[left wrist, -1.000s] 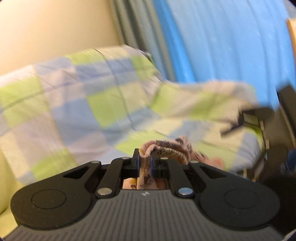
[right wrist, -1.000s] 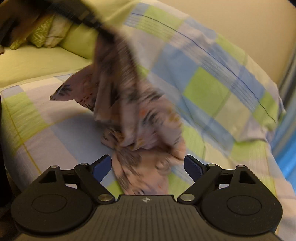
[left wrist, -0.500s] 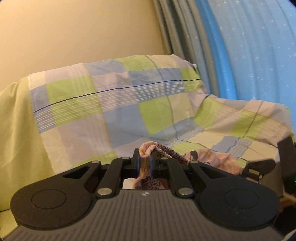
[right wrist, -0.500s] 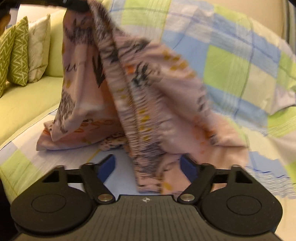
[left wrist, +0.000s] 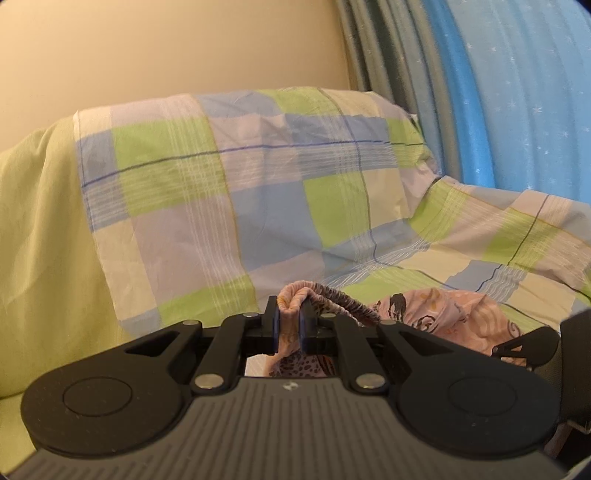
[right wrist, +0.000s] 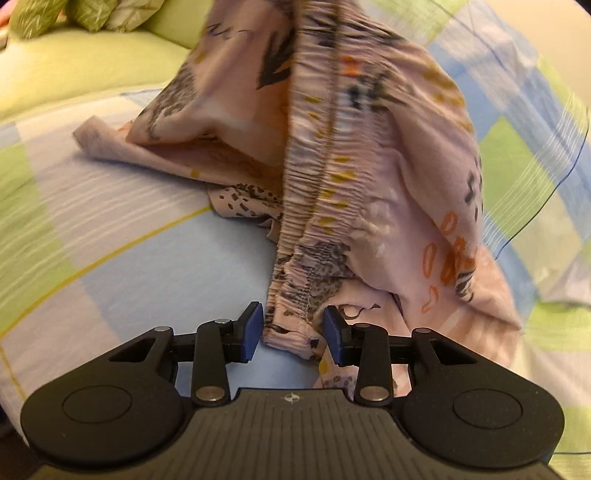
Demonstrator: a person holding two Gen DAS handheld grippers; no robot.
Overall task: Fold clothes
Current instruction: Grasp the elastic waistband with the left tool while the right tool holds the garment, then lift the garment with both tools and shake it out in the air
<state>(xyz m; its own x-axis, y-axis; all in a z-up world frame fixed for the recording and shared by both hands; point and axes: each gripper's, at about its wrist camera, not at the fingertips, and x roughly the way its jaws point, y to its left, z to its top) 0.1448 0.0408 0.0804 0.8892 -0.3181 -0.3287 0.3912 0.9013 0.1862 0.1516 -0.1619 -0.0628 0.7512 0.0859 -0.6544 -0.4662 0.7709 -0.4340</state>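
Observation:
A pink printed garment with an elastic waistband hangs from above and drapes onto the checked sheet. My left gripper is shut on a bunched bit of that waistband, and the rest of the pink garment trails off to the right. My right gripper is open, its blue pads on either side of the waistband's lower end without clamping it. The other tool's black body shows at the right edge of the left wrist view.
A checked green, blue and lilac sheet covers the sofa seat and backrest. Plain green sofa fabric lies to the left, with patterned cushions at the far end. A blue and grey curtain hangs behind on the right.
My right gripper has moved in on the hanging waistband and its fingers have narrowed around it. My left gripper stayed shut on the garment and lifted it higher.

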